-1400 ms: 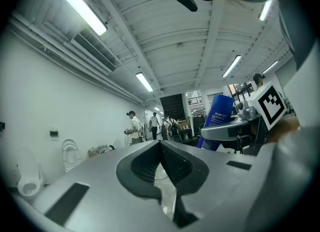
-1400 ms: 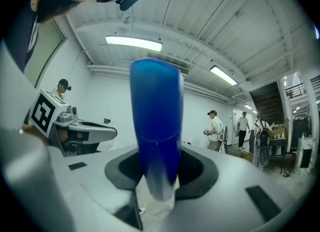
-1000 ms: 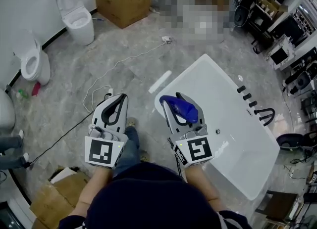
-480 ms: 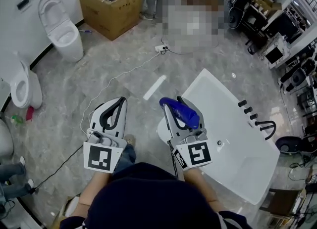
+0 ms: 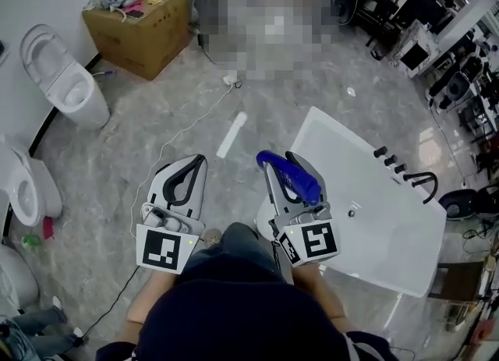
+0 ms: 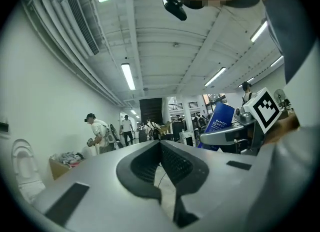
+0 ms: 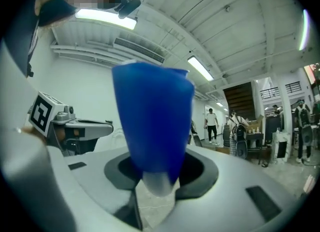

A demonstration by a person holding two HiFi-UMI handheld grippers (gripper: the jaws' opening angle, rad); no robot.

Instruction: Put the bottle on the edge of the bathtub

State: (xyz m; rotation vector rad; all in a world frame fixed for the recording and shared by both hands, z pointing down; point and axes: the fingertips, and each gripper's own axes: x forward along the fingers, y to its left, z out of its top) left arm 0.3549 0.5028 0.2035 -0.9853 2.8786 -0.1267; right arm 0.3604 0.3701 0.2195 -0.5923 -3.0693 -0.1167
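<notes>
Far to your left, two white toilets (image 5: 65, 79) stand along the wall, and a cardboard box (image 5: 140, 28) with loose items on top sits just beyond them. The floor (image 5: 117, 145) is grey veined stone – a thin white cable (image 5: 183, 110) trails across it, and a short white strip (image 5: 231, 135) lies on it ahead of you.

Your left gripper (image 5: 196, 162) hangs over that floor with its jaws clenched tip to tip and nothing between them.

Your right gripper (image 5: 284, 166) is clamped on the blue bottle (image 5: 294, 178), which sticks out forward past the jaw tips. From your head view the bottle sits over the left rim of the white bathtub (image 5: 405, 270), where tub meets floor; whether it touches the rim cannot be told.

The tub runs diagonally away to your right, its basin bare and glossy. A row of black knobs (image 5: 389, 161) and a black faucet (image 5: 418, 182) stand on its far rim. Beyond them, at the room's right side, are shelves and dark equipment (image 5: 460, 79). The gripper views show a white ribbed ceiling with long strip lights, and several people standing far off.
</notes>
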